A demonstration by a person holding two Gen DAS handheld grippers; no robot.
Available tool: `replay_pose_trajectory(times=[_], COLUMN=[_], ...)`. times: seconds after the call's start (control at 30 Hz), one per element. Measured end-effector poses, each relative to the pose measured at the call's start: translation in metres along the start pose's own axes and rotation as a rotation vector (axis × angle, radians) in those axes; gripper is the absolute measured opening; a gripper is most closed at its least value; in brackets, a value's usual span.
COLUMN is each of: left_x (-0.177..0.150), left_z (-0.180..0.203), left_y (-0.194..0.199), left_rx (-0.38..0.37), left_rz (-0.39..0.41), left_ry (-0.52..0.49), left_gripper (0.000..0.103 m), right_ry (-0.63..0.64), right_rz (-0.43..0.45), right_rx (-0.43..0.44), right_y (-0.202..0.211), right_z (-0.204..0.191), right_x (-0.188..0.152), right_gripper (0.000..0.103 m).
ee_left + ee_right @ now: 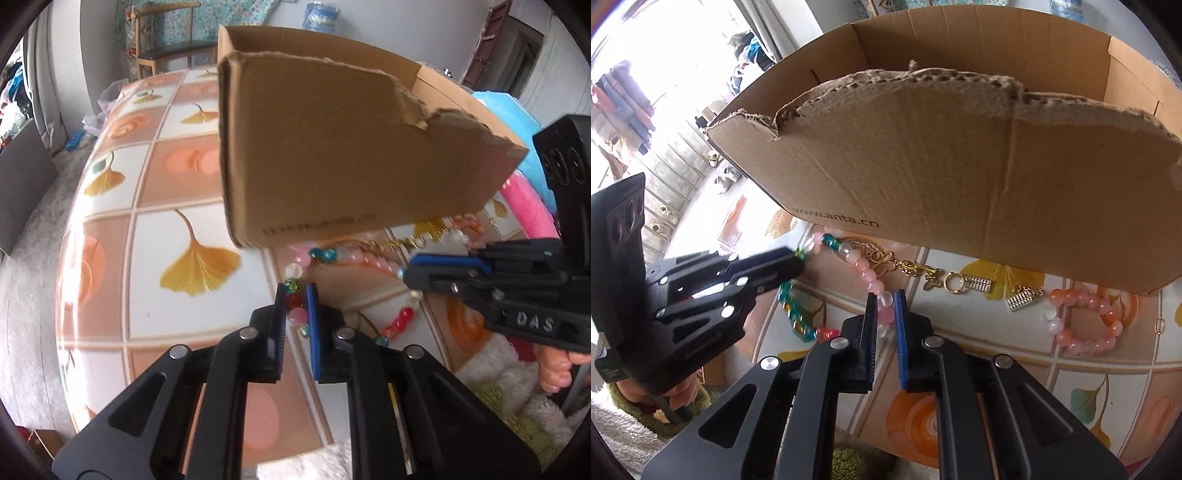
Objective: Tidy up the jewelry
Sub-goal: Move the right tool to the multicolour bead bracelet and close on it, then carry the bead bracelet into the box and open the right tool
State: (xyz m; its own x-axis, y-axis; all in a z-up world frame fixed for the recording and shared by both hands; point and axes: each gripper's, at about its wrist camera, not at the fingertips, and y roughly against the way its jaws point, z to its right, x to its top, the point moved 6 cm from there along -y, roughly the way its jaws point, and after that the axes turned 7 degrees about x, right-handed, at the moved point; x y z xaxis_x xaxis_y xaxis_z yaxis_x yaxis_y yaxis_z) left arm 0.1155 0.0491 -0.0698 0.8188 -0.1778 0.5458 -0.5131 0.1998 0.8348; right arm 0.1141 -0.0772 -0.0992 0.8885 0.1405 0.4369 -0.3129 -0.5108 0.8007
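A string of mixed beads [373, 262] [864, 275], pink, white, teal and red, lies on the tiled tablecloth [155, 295] in front of an open cardboard box [332, 147] [960, 177]. My left gripper [295, 291] [799, 258] is shut on its glittery green and red beads. My right gripper [886, 295] [404, 273] is shut on pink and white beads further along the same string. A gold chain with charms [923, 273] and an orange-pink bead bracelet [1086, 321] lie by the box's foot.
The box's torn front wall stands just behind the jewelry. A pink foam roll [524, 206] and a blue item [517, 118] lie to the right. A fluffy white and green cloth [498, 369] hangs at the near table edge. A chair [162, 48] stands beyond the table.
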Motion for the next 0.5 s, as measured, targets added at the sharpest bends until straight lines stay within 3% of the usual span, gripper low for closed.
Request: replay_pose_trajectory(times=[0.5], left_x=[0.0024], left_z=[0.0018], left_y=[-0.0042], left_rx=[0.035], left_rz=[-0.020], left_ry=[-0.015], left_gripper=[0.012], right_ry=[0.023], right_rz=[-0.021], right_rx=[0.007], right_y=[-0.0051], right_z=[-0.0022], right_x=[0.0007], right_gripper=[0.011])
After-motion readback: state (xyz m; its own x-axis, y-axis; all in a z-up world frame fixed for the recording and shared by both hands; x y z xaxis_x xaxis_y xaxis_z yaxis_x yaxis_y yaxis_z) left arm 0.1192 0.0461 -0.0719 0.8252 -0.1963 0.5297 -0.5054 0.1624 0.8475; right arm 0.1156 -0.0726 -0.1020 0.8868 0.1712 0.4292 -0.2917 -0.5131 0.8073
